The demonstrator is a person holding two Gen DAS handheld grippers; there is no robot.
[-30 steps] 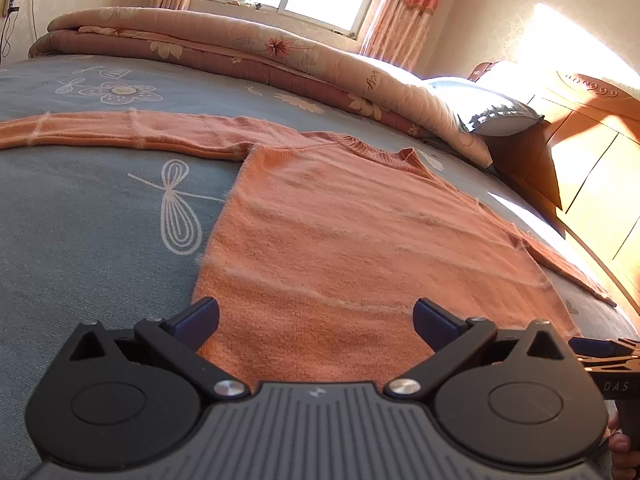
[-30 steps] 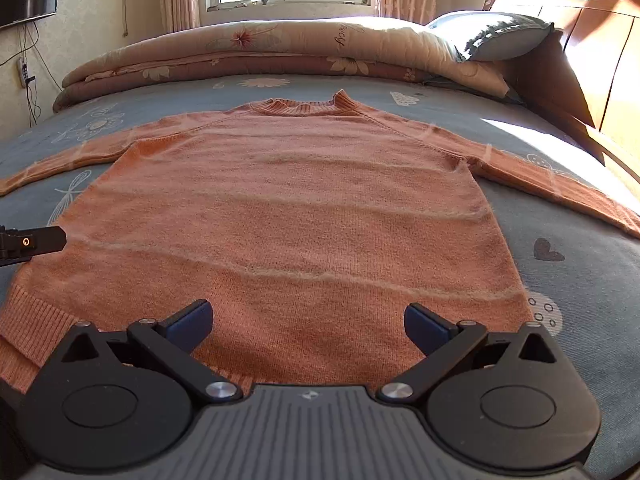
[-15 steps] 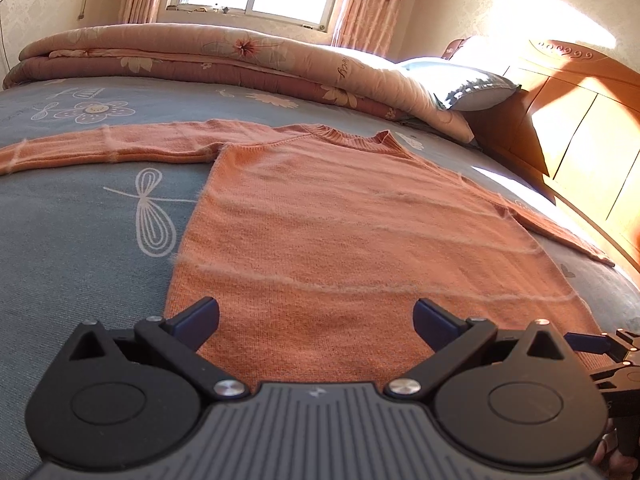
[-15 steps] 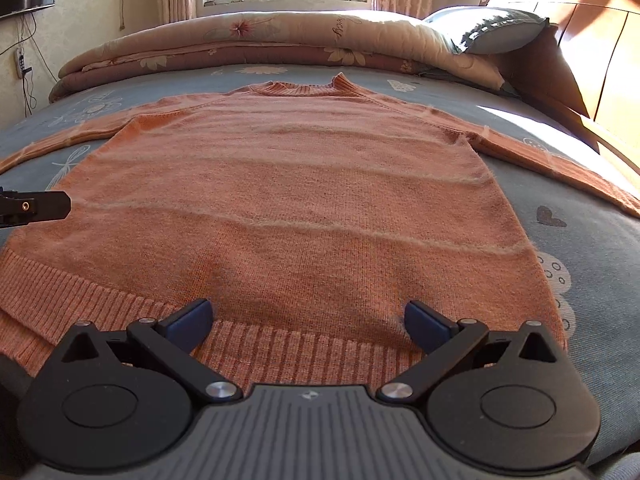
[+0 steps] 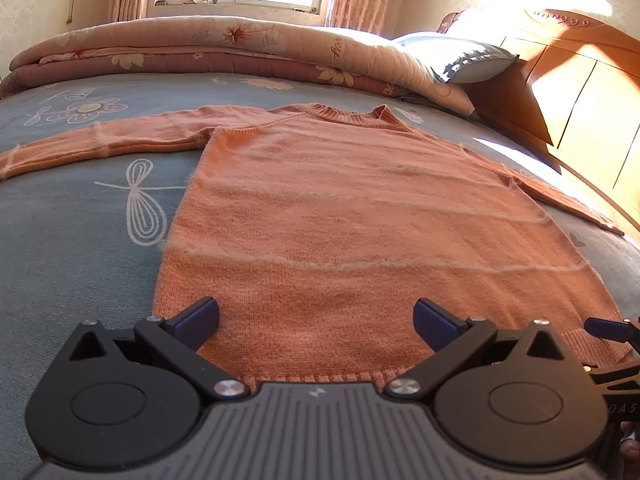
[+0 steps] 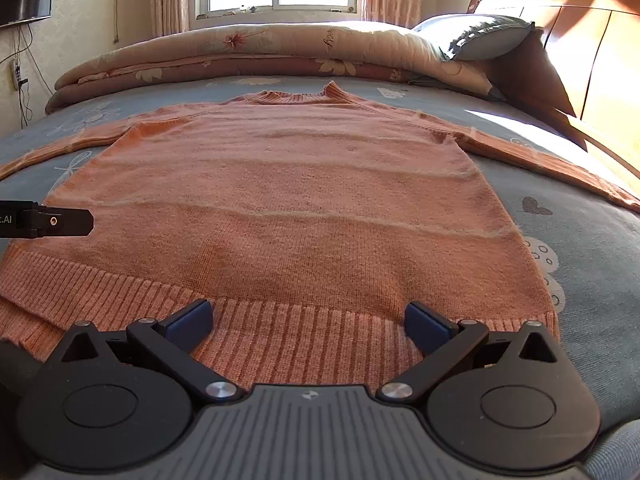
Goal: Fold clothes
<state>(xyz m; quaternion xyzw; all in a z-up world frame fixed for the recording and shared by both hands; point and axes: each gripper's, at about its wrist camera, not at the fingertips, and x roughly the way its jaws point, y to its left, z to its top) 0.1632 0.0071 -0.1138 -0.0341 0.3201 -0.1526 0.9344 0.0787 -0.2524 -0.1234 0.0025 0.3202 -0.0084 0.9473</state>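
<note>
An orange knit sweater (image 5: 340,208) (image 6: 288,200) with pale stripes lies flat on the bed, neck toward the window, both sleeves spread out sideways. My left gripper (image 5: 316,318) is open and hovers over the left part of the ribbed hem. Over the right part of the hem, my right gripper (image 6: 306,320) is open too. Neither holds any cloth. A tip of the right gripper (image 5: 608,328) shows at the right edge of the left wrist view. The left gripper's finger (image 6: 60,222) pokes in at the left of the right wrist view.
The blue-grey bedsheet (image 5: 68,232) has printed dragonflies and flowers. A rolled floral quilt (image 6: 260,56) and a grey pillow (image 6: 476,36) lie at the far side. A wooden headboard (image 5: 580,92) stands on the right. A window with curtains is behind the bed.
Both grippers have drawn back toward the sweater's hem, so more of the ribbed hem and the left sleeve shows. The left view has swung to face the sweater more squarely. Both stayed open.
</note>
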